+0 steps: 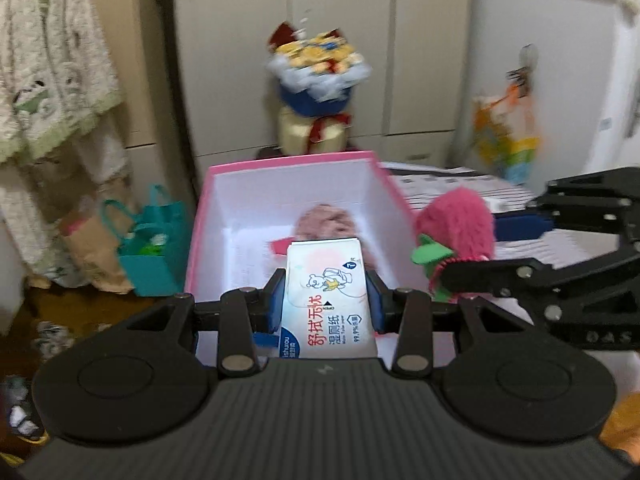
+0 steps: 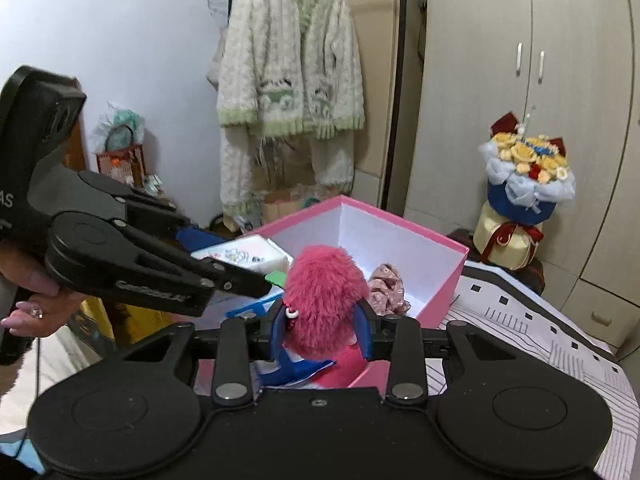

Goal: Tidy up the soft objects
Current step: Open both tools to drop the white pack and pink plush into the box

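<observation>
Left tongs [image 1: 326, 300] clamp the wipes pack [image 1: 329, 296], right tongs [image 2: 320, 326] clamp the pink plush [image 2: 324, 284]; clear the pink box [image 2: 440, 280] rim, then let go low inside.

Two grippers are being counted: the left gripper [image 1: 326, 300], by which one white pack of wet tissue [image 1: 328, 300] is being clamped, and the right gripper [image 2: 322, 330], by which one pink fuzzy plush toy [image 2: 324, 292] is being clamped. One open pink box [image 1: 288, 184] is being seen just beyond them, and inside it, toward the far end, one dusty-pink fabric piece [image 2: 386, 288] is being counted. Farther off, one bouquet [image 2: 524, 180] at the right, one knitted cardigan [image 2: 288, 64] at the left, one teal bag [image 1: 156, 248] and one brown paper bag [image 1: 94, 252] are being counted.
</observation>
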Demonstrator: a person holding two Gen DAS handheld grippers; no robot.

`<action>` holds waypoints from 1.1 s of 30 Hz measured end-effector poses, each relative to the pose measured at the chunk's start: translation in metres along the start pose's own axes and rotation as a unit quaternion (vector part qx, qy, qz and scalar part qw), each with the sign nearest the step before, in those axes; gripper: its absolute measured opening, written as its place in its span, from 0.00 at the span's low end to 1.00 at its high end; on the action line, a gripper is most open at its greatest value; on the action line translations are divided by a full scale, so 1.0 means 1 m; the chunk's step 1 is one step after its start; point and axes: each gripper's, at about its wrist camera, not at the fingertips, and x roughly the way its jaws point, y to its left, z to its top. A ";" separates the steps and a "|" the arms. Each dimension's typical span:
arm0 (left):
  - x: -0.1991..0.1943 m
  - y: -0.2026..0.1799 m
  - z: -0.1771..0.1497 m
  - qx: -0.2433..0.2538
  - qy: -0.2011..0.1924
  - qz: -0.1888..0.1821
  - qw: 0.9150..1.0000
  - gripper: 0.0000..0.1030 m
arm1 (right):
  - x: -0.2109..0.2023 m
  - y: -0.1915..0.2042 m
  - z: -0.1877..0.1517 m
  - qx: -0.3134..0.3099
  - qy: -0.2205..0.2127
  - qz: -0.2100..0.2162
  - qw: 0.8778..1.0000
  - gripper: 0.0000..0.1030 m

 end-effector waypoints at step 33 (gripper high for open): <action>0.040 0.018 0.002 0.001 0.074 -0.008 0.997 0.50 | 0.057 -0.010 -0.001 -0.033 0.084 0.017 0.996 0.55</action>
